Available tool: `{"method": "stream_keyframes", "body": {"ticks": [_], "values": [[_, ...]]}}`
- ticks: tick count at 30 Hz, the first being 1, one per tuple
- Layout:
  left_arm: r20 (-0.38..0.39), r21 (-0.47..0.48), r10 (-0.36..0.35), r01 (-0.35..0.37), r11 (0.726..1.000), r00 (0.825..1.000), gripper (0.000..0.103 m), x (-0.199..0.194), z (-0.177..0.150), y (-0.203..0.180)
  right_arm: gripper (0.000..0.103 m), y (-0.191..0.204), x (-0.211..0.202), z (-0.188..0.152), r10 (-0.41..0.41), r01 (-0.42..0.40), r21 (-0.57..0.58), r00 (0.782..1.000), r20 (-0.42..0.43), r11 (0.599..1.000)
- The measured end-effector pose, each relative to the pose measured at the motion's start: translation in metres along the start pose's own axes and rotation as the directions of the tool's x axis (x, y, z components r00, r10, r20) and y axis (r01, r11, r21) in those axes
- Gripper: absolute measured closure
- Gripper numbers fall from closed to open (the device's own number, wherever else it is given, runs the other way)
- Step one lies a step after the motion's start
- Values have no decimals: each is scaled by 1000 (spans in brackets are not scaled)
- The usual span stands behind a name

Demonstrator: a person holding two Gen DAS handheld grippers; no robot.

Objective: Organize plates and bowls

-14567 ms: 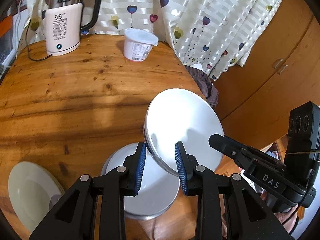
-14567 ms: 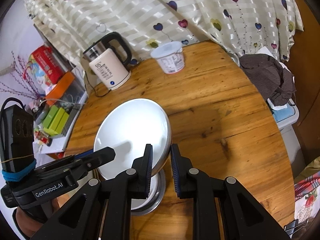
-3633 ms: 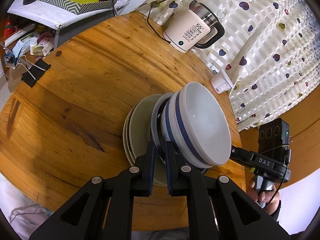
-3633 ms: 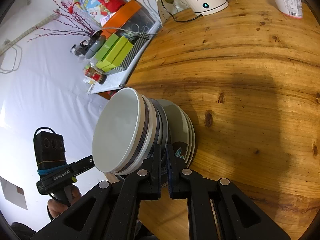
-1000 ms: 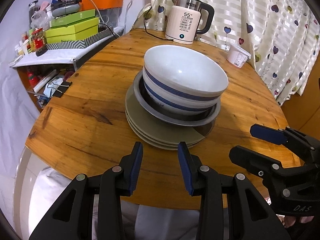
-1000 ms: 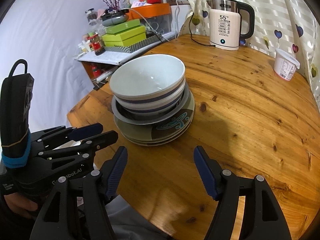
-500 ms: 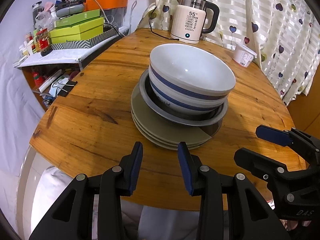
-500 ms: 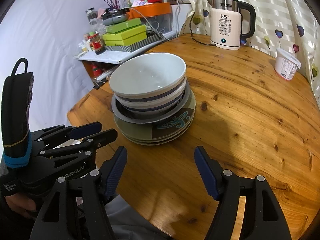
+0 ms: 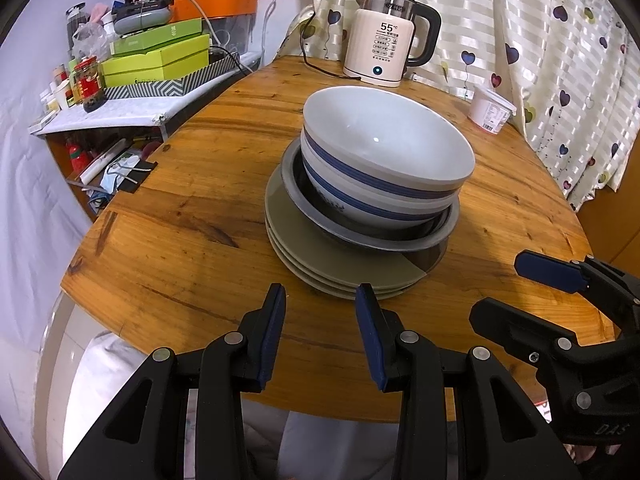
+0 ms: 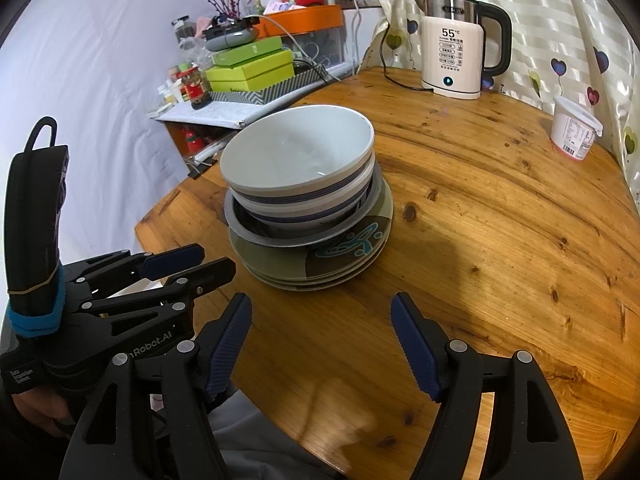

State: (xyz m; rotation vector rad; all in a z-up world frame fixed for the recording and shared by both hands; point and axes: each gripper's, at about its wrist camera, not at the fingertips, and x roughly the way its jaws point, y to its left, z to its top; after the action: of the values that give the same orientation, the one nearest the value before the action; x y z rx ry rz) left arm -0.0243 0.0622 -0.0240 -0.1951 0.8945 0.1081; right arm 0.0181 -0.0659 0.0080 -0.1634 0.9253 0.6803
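Wood table under everything. Our left gripper hangs with jaws parted and empty, just short of the plates straight ahead. A few seconds ago both grippers were clamped on the tilted stack; now it sits level, blue-striped bowls nested in a grey dish atop the plates. Our right gripper is spread wide, holding nothing, stack ahead and left. We judge the organizing essentially finished.

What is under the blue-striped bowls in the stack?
The blue-striped bowls sit in a grey metal dish, itself on stacked greenish plates. The dish's bottom and plate centres are covered.
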Motion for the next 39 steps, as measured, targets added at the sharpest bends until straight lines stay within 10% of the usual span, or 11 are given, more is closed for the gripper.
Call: {"method": "stream_keyframes", "body": {"ticks": [39], "values": [[-11,-9,10,-10,1000,1000,65,1,0,-1,28,3,2,-2,3,-3,1,1000,1,1000]]}}
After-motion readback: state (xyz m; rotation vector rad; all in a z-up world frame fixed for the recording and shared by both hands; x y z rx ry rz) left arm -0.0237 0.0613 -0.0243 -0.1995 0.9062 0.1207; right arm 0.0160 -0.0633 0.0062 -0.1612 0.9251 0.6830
